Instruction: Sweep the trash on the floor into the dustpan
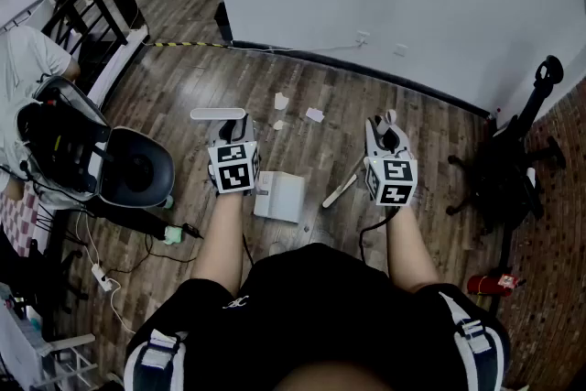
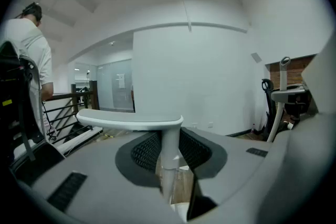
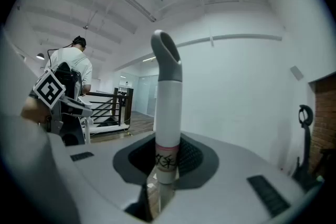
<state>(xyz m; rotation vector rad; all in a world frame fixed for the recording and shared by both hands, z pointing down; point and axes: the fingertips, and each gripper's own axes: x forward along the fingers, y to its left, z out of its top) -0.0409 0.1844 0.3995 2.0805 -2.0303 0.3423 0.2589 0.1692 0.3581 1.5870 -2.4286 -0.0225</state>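
Trash [image 1: 314, 114]: 3 white paper scraps on the wood floor [image 1: 183, 87], near the wall, just ahead of the dustpan [image 1: 279, 195] and not touching it. 1 dustpan, sitting btwn person and scraps, prob. so they can be pulled straight in. L gripper [image 1: 231, 146] is clamped on the pan's upright T-handle [image 2: 169, 147], which allows steadying w/o bending. R gripper [image 1: 387, 151] is clamped on the broom handle [image 3: 168, 113]. 1 broom, stick angled down toward the pan, bristles not visible.

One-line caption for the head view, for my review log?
Left gripper grips the dustpan handle, right gripper the broom, paper scraps on the wooden floor ahead.
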